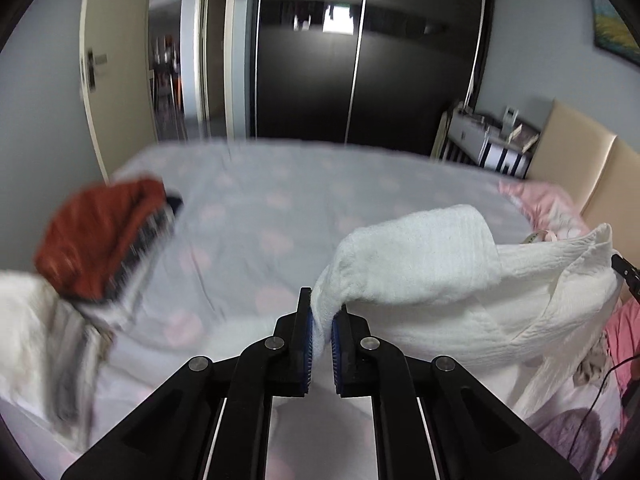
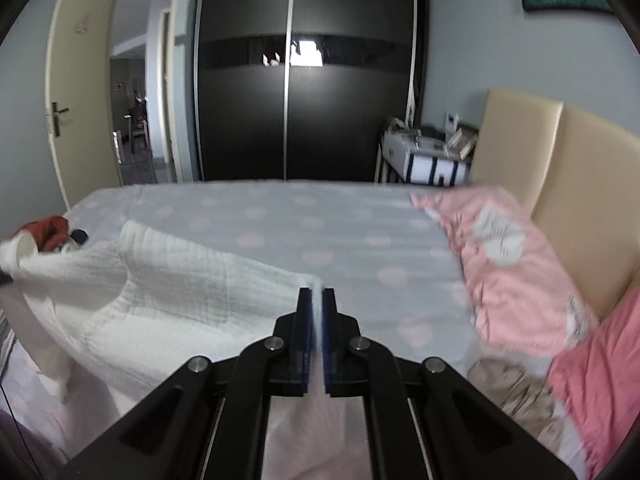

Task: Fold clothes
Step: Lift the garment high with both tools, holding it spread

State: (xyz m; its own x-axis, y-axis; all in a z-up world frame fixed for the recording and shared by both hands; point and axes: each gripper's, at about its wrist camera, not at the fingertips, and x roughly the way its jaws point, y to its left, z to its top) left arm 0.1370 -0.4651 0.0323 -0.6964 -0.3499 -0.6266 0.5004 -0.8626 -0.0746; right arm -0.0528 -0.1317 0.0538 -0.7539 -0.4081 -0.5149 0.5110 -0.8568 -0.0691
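Both tools pinch white garment (image 1: 460, 280); apparently lifted.

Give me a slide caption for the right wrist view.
Right gripper shut on white garment, lifted above the dotted bed sheet, pink pillow alongside.

Dark wardrobe (image 2: 304, 112) behind dotted bed (image 2: 320, 224); pink pillow (image 2: 508, 264) by beige headboard (image 2: 560, 168).

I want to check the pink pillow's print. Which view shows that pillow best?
The right wrist view: the pink pillow lies nearly whole beside the headboard, its white print visible. The left wrist view catches only a strip behind the white garment.
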